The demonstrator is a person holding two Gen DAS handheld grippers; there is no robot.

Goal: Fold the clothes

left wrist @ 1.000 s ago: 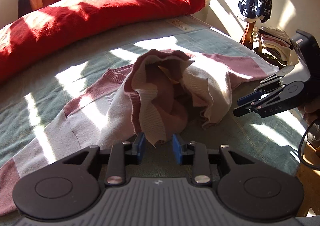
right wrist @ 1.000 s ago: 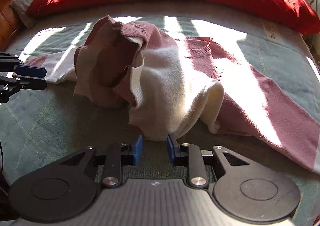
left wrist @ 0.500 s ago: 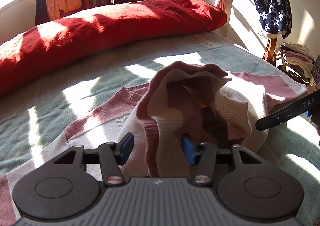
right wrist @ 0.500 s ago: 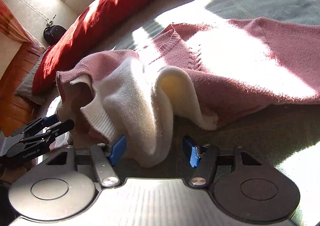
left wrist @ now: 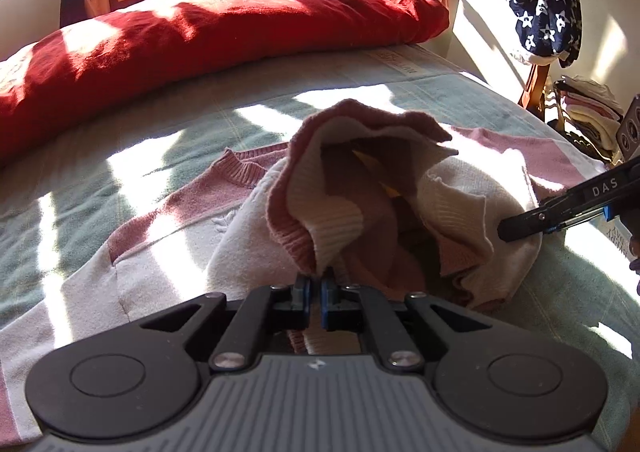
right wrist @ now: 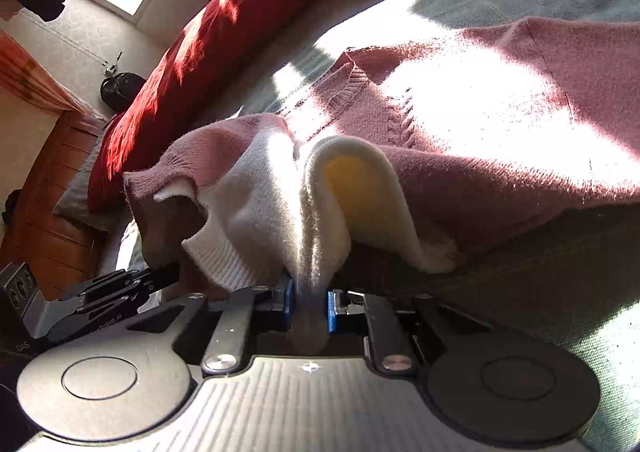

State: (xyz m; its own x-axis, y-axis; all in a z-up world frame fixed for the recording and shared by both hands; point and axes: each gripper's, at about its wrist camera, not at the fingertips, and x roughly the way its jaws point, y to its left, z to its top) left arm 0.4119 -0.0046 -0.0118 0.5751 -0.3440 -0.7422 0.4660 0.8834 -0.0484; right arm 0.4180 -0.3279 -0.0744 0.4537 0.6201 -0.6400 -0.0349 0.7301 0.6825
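Note:
A pink and cream knitted sweater (left wrist: 360,188) lies on the bed, its lower part bunched up into a mound in the middle. My left gripper (left wrist: 314,292) is shut on the ribbed hem at the near side of that mound. In the right wrist view, my right gripper (right wrist: 310,300) has a cream fold of the sweater (right wrist: 280,204) between its blue pads, and its jaws are closing on it. Each gripper shows in the other's view: the right gripper (left wrist: 520,228) at the mound's right side, the left gripper (right wrist: 160,276) at its left.
The sweater rests on a grey-green bedspread (left wrist: 440,92). A long red pillow (left wrist: 200,32) lies across the far side. Beyond the bed's right edge stand a chair with a star-patterned garment (left wrist: 544,8) and a pile of folded clothes (left wrist: 592,112). Wooden furniture (right wrist: 52,204) stands at the left.
Both grippers came down and in to the bunched sweater and closed on its fabric. The right gripper rolled, opened wide around the cream fold, then closed on it.

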